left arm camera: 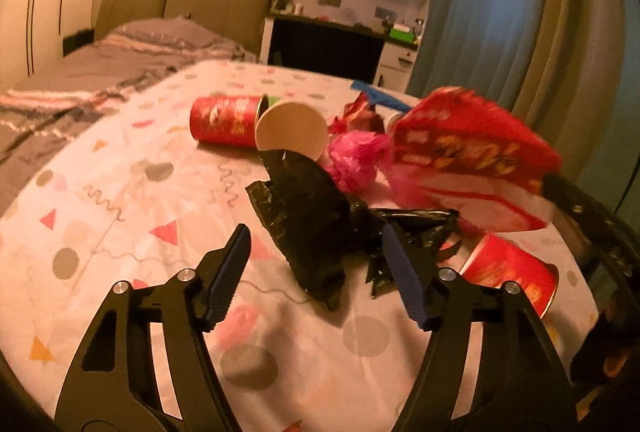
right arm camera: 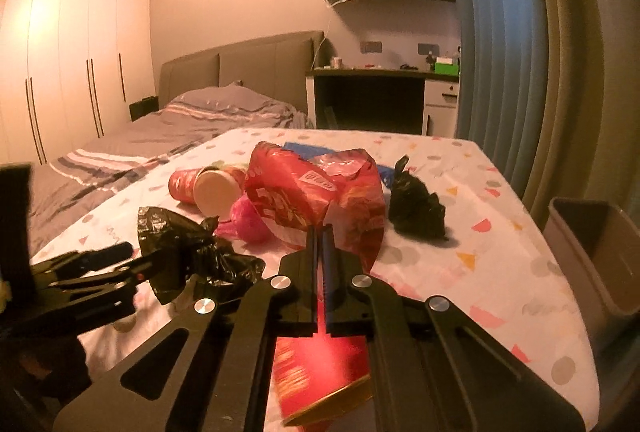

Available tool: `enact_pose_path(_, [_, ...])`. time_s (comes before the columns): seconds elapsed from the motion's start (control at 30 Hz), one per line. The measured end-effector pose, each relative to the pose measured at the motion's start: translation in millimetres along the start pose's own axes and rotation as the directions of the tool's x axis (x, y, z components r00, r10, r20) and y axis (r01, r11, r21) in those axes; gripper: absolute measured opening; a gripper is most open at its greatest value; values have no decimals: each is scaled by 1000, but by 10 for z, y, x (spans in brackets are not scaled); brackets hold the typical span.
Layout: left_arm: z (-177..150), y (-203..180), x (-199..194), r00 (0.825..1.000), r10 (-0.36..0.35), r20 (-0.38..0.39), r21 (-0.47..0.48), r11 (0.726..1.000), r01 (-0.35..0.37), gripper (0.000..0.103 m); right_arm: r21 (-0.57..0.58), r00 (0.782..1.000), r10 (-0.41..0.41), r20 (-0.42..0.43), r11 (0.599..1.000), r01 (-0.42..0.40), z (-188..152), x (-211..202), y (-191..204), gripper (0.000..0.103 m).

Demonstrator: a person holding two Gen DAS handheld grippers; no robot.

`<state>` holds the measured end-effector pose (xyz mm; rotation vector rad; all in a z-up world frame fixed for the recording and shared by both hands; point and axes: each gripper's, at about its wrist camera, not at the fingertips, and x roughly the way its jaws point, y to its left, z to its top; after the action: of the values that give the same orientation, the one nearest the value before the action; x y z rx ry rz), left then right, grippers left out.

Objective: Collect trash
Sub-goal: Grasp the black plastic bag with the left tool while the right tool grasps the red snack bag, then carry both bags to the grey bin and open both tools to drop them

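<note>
Two grippers work over a table (right arm camera: 500, 232) spread with a confetti-print cloth, litter scattered across it.

Farthest left in the left wrist view, a red snack can (left arm camera: 224, 120) lies on its side, a paper cup (left arm camera: 292, 130) tipped against its open end. Next along, a crumpled black plastic bag (left arm camera: 316, 216) sprawls in the middle of the cloth. The left gripper (left arm camera: 316, 264) hangs low and level over the near edge, fingers spread wide to either side of this bag; the blue pads (left arm camera: 230, 272) do not touch it on the left, and the right pad sits against or just in front of the bag's folds, cannot tell which. A pink wad of plastic (left arm camera: 356, 156) lies just behind the bag. A second red can (left arm camera: 508, 274) lies on its side near the right fingertip.

Right of that, a red snack bag (left arm camera: 468, 152) is lifted clear of the table. The right gripper (right arm camera: 321, 232) has its fingers pressed together on the lower edge of this bag, pointing forward and slightly upward.

Further right in the right wrist view, another black bag (right arm camera: 416, 204), balled up, sits alone on the cloth. At the far right edge stands a grey bin (right arm camera: 592, 264), just beside the table corner, well apart from both grippers.
</note>
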<state>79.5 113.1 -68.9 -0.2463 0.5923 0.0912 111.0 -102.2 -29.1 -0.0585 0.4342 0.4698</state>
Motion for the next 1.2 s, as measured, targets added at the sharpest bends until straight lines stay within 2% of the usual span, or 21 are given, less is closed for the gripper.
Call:
enact_pose_path(0.13, [65, 61, 173, 997, -39, -69, -52, 998, 35, 53, -2, 1000, -2, 26, 1000, 2, 24, -72, -28, 3])
enact_pose_path(0.23, [104, 96, 262, 995, -34, -89, -68, 997, 28, 37, 1, 999, -1, 40, 1000, 1, 37, -122, -59, 3])
enact_pose_path(0.3, [122, 112, 306, 993, -43, -106, -76, 996, 35, 18, 1, 999, -5, 49, 1000, 4, 37, -171, -67, 3])
enact_pose_path(0.4, [114, 108, 327, 992, -51, -113, -81, 996, 42, 2, 8, 998, -10, 61, 1000, 10, 37, -233, -88, 3])
enact_pose_path(0.5, [112, 82, 246, 996, -42, -83, -71, 997, 37, 0, 19, 997, -17, 76, 1000, 15, 54, -316, -128, 3])
enact_pose_path(0.63, [223, 26, -37, 999, -44, 6, -60, 997, 44, 0, 37, 994, -31, 103, 999, 28, 85, -424, -218, 3])
enact_pose_path(0.8, [392, -173, -416, 991, -78, 112, -4, 997, 78, 0, 61, 989, -60, 134, 997, 52, 98, -547, -333, 3])
enact_pose_path(1.03, [498, -521, -600, 977, -145, 157, 57, 989, 138, 0, 86, 978, -114, 174, 991, 100, 77, -762, -502, 3])
enact_pose_path(1.2, [523, -942, -609, 963, -217, 162, 122, 972, 199, 0, 118, 966, -172, 193, 981, 152, 40, -919, -696, 3])
